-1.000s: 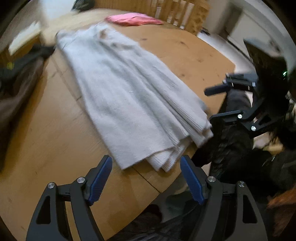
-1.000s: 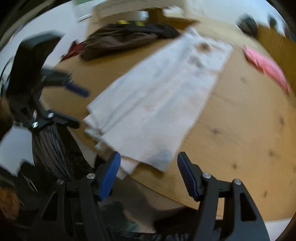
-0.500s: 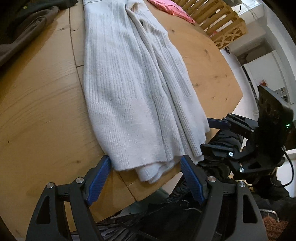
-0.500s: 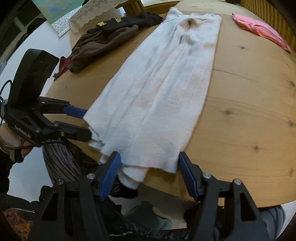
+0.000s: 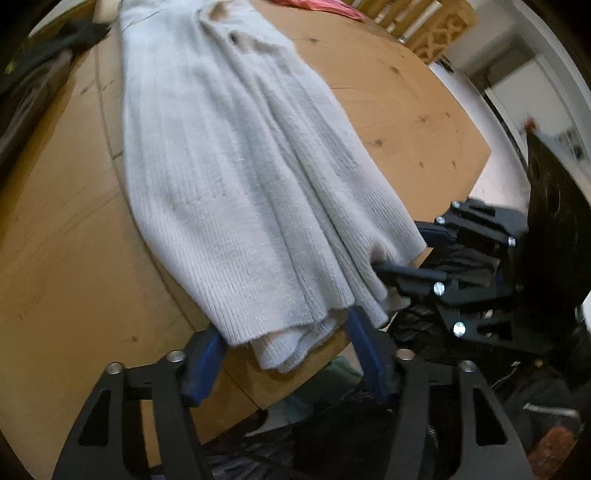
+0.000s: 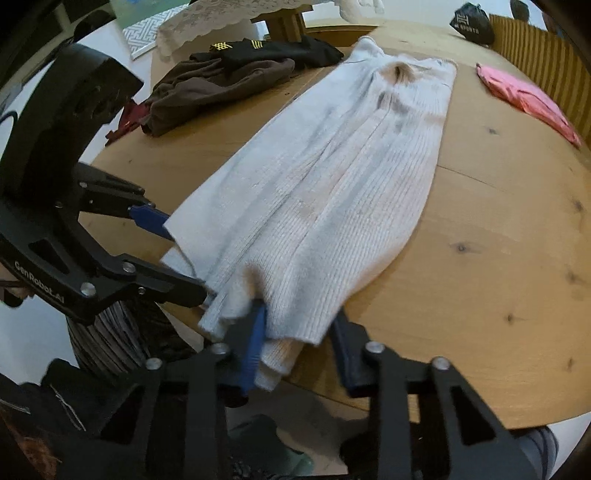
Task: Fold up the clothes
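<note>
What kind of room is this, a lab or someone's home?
Most likely a home dining room: a big wooden table with a slatted wooden chair beside it, and clothes lying about, a white knit garment and a dark pile.

Knit garment (image 6: 332,206) lies along table (image 6: 498,295); clothes pile (image 6: 221,81) behind.

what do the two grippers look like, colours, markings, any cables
Both are alike: the left gripper and right gripper have matte black skeletal frames with triangular cut-outs, silver screw heads and blue finger pads. Seen from the right wrist camera, the left one carries white "GenRobot.AI" lettering and a bulky black housing. No cable is clearly visible; no sleeves show.
</note>
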Demonstrator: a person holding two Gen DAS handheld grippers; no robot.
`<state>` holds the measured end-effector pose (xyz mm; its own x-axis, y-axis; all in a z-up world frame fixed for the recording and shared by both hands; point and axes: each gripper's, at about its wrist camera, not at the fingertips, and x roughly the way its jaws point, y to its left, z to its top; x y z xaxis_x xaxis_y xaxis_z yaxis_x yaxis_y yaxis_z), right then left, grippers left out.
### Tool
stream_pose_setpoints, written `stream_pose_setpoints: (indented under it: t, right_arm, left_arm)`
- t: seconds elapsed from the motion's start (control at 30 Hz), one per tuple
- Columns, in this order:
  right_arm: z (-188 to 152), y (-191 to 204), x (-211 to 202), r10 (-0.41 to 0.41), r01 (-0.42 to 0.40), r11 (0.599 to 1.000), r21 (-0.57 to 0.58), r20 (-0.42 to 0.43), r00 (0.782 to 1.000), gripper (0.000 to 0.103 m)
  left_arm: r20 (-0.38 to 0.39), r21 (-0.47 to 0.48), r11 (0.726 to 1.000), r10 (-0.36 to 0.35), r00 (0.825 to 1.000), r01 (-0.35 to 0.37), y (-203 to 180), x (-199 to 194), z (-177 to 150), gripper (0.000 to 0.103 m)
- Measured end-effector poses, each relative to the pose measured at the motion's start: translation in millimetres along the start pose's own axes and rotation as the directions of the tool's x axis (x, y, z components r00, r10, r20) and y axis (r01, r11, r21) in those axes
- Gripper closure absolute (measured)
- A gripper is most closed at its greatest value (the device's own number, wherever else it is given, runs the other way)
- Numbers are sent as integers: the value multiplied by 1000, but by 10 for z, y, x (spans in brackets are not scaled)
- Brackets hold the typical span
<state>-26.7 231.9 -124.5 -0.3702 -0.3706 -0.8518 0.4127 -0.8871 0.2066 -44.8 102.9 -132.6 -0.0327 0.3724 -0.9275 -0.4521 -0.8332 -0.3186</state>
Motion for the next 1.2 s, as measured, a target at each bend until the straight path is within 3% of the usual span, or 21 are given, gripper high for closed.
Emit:
stream_pose_setpoints:
  t: [0.03,0.1,0.27,0.43,0.67,0.73,0.8,0.9,1.0,1.2]
  right_arm:
    - [5,-2,4,6,-6,1000,-1,0,1000,80]
    - [13,-3,18,22,-22,1000,6,5,1000,82]
    - [-3,-190,30,146,-148,980,131,25,989,85]
    - [-2,-399,-80,278,-289,924,252,79,957,87]
    - [341,-471,-495,328,-368,901,229,197,924,87]
    - [512,-516,-592,339,-388,895,219,229,912,87]
    - [753,-551,-655,339,-393,898,197,256,905,87]
    - [1211,-624,-734,303,-354,924,145,288,909,87]
    - [1675,-827,-738,292,-351,925,145,322,901,87]
    - [2523,-1310,-518,278,-358,916,180,359,891,87]
  left_arm:
    - [-1,1,1000,-15,1000,15,8,6,0,76]
    - [-4,-16,997,-75,997,75,47,32,-14,84]
    - [71,-59,967,-242,968,246,159,39,-122,86]
    - [188,-58,928,-351,917,367,225,-157,-193,86]
    - [328,-6,886,-436,838,463,424,-603,14,86]
    - [385,21,885,-437,813,465,460,-791,190,86]
    - [424,45,892,-425,800,450,449,-908,374,86]
    - [462,82,912,-393,795,403,438,-1100,726,86]
    - [494,86,915,-383,780,394,526,-1234,1170,85]
    - [519,83,927,-353,778,365,790,-1187,2094,85]
